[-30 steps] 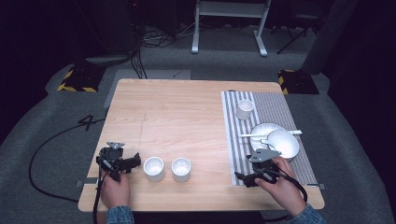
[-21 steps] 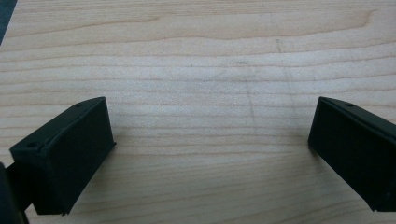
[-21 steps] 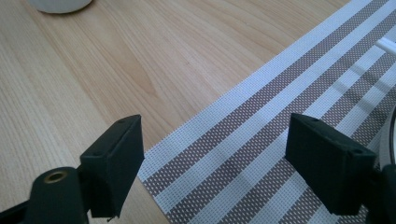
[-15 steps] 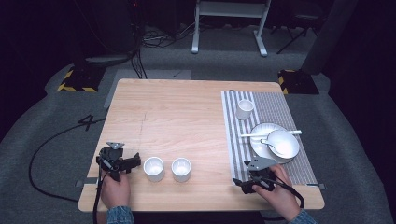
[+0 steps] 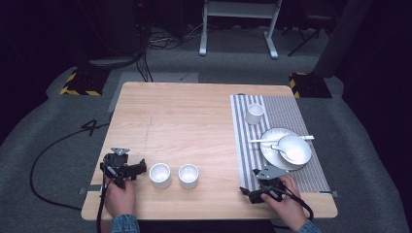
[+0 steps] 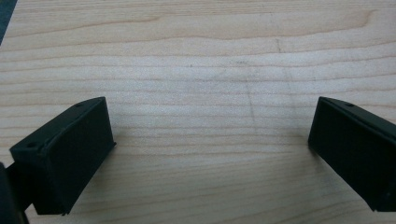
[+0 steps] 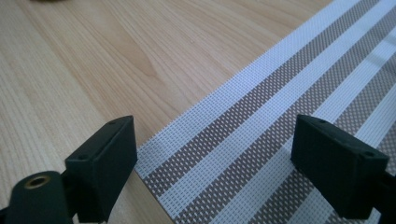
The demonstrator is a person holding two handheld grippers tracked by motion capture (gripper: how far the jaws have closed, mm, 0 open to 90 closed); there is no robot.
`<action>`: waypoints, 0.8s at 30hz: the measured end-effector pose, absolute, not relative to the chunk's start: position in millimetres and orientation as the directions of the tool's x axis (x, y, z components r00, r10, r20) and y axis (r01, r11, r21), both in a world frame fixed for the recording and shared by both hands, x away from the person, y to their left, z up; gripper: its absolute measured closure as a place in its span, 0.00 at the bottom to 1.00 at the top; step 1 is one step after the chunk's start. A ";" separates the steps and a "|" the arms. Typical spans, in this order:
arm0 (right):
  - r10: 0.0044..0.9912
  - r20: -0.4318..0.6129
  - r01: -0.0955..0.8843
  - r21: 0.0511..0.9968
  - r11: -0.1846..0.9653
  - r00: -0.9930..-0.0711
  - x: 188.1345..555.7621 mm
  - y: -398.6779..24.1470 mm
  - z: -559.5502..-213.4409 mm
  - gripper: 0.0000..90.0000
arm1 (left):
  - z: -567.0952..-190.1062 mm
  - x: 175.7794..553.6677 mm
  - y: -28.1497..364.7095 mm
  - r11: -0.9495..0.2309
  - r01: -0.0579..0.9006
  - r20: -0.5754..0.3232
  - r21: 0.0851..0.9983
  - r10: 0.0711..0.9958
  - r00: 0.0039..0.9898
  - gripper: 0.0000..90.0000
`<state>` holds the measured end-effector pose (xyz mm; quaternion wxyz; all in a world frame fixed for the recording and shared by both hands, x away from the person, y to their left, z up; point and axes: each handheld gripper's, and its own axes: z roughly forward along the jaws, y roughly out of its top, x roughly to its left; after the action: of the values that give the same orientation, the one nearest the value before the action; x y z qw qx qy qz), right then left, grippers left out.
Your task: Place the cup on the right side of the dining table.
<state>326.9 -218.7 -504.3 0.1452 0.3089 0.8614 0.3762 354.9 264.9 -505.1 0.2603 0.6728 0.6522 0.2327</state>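
Two grippers, both with jaws spread and nothing clasped. Your right gripper (image 5: pixel 248 192) sits low at the near corner of the striped placemat (image 5: pixel 282 116); its jaws have just been opening, and nothing lies between them, just mat and wood. In the right gripper view the right gripper (image 7: pixel 215 163) straddles the mat's corner, with the placemat (image 7: pixel 289 116) weave close up: white and brown stripes running diagonally up to the right, bare table (image 7: pixel 93 60) on the left.

Long axis of the mat runs away from you, from the near table edge toward the far one, stripes along that same line; it lies on the right part of the table (image 5: pixel 184 111).

Farther up the mat, from the high view: a plate (image 5: pixel 272 154) carrying a bowl (image 5: pixel 294 148) with a spoon (image 5: pixel 282 150) in it, a second white utensil (image 5: pixel 267 141) lying crosswise on the plate's far side, then a cup (image 5: pixel 254 114) beyond. None of these appear between the right jaws.

Your left gripper (image 5: pixel 141 167) rests at the near left, pointing right toward two small white cups (image 5: pixel 160 174), which stand side by side, just apart. The left gripper view has the left gripper (image 6: pixel 212 140) over plain wood grain with a faint pencil-like line; the cups are out of its frame
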 end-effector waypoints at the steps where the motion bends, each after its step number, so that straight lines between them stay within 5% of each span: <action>1: 0.645 -0.011 0.429 0.737 0.521 -0.764 327.0 -219.4 -504.3 0.16 | -505.1 354.9 264.9 -0.014 0.756 -0.027 0.654 0.999 0.041 0.00; 24: 0.660 -0.008 0.443 0.735 0.513 -0.751 326.3 -218.6 -504.7 0.15 | -505.1 354.9 264.9 -0.013 0.756 -0.027 0.654 0.999 0.041 0.00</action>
<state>326.3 -218.6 -504.7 0.1449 0.3214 0.8577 0.3742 354.9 264.9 -505.1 0.2605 0.6728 0.6522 0.2326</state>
